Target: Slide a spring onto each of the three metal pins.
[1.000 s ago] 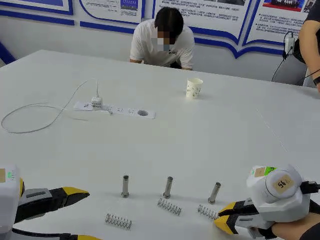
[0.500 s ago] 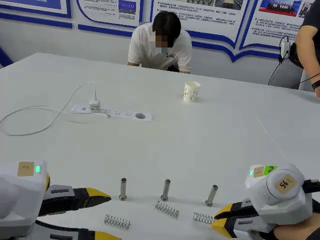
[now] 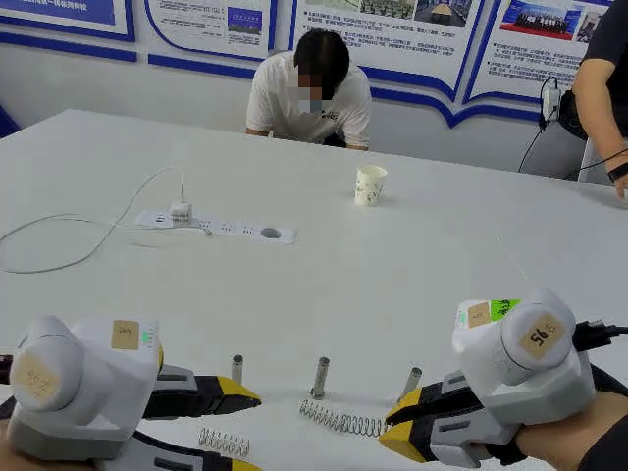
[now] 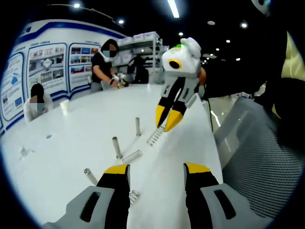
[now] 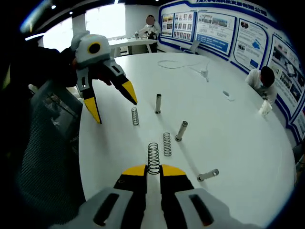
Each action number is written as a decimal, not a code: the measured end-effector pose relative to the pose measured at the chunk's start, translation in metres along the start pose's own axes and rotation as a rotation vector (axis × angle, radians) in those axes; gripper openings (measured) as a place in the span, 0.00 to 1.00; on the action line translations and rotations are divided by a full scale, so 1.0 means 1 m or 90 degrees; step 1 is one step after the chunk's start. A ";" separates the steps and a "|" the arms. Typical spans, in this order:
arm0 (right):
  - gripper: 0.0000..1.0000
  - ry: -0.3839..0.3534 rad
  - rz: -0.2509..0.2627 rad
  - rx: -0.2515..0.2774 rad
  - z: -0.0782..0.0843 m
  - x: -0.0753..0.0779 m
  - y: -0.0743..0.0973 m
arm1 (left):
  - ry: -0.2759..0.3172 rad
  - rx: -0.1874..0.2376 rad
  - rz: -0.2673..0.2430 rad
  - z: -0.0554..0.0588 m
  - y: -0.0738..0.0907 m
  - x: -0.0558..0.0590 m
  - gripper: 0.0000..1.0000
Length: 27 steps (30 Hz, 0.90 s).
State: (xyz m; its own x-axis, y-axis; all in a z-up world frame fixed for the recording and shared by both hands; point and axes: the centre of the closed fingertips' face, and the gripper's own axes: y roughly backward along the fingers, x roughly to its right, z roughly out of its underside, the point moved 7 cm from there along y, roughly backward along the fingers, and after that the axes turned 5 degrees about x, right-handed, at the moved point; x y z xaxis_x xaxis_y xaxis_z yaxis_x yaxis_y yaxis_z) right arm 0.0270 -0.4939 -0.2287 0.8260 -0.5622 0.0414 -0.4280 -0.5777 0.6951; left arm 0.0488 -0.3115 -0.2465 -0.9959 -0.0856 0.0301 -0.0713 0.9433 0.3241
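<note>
right gripper (image 5: 153, 171) pinches one spring (image 5: 153, 153), left gripper (image 4: 157, 169) spread empty.

A white table (image 3: 442, 265) was spread across the frame's middle. Blue-trimmed posters (image 3: 392, 15) were hung on the wall (image 3: 59, 69) along the top. Ceiling lights (image 4: 174, 7) were lit at top centre.

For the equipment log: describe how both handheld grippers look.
Both the left gripper and right gripper have rounded white housings, black jaws tipped in yellow and tan stickers. The right one's sticker reads 95, beside a green label, and a black cable leaves its back.
</note>
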 end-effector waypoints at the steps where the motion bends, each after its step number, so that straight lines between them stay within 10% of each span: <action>1: 0.11 0.001 -0.003 0.001 -0.002 -0.001 -0.001 | -0.001 0.000 0.001 0.000 -0.002 0.000 0.46; 27: 0.11 0.041 -0.095 -0.033 -0.038 -0.039 -0.019 | -0.091 -0.024 0.032 0.001 -0.022 0.011 0.22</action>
State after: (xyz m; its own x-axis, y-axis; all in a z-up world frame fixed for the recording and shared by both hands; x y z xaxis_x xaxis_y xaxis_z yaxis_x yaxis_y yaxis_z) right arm 0.0167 -0.4388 -0.2163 0.9018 -0.4317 -0.0200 -0.2803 -0.6195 0.7332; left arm 0.0389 -0.3330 -0.2548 -0.9962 0.0110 -0.0862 -0.0209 0.9323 0.3610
